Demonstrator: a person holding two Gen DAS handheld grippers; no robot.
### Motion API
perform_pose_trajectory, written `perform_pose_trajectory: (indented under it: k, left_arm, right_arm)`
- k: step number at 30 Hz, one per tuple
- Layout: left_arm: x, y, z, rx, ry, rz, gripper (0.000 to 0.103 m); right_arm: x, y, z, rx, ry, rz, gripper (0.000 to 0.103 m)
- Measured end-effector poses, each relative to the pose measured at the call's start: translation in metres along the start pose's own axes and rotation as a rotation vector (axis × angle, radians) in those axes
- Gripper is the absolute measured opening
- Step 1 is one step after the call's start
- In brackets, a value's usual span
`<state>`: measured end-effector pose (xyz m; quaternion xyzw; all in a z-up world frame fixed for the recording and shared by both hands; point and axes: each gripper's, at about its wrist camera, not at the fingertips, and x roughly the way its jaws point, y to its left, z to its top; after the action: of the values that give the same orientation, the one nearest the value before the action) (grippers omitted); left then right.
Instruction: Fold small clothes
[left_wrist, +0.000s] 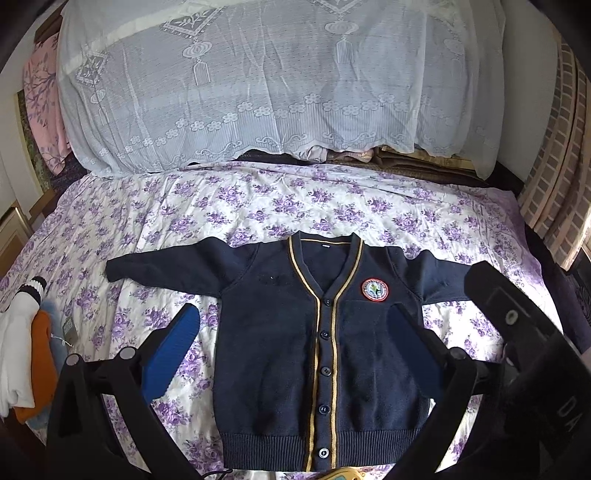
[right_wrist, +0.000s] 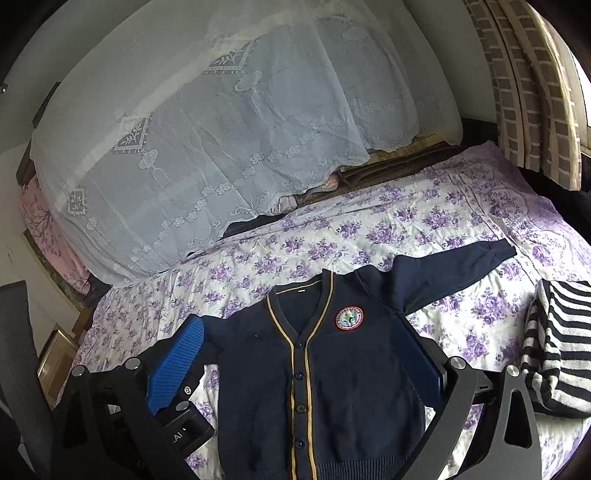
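Observation:
A small navy cardigan (left_wrist: 280, 350) with yellow trim, buttons and a round chest badge lies flat and face up on the purple-flowered bedsheet (left_wrist: 258, 199), sleeves spread to both sides. It also shows in the right wrist view (right_wrist: 332, 387). My left gripper (left_wrist: 291, 332) is open and empty, hovering above the cardigan's body with blue pads (left_wrist: 173, 350) wide apart. My right gripper (right_wrist: 299, 347) is open and empty, above the cardigan too. The right gripper's body shows at the right edge of the left wrist view (left_wrist: 517, 325).
A pile of white and orange clothes (left_wrist: 26, 354) lies at the left. A black-and-white striped garment (right_wrist: 557, 347) lies at the right. A lace-covered stack of bedding (left_wrist: 258, 85) stands behind, and a brick-patterned curtain (right_wrist: 535, 81) hangs at the right.

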<state>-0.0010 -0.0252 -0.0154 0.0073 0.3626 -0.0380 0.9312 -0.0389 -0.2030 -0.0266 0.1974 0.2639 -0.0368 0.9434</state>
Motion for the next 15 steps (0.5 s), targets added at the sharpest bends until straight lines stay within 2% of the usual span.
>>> perform_pose_trajectory:
  k: [15]
  left_arm:
    - [0.011,0.011,0.002,-0.027,0.035,0.043,0.099]
  right_arm:
    - [0.011,-0.007,0.002,0.021,0.079,0.044,0.1]
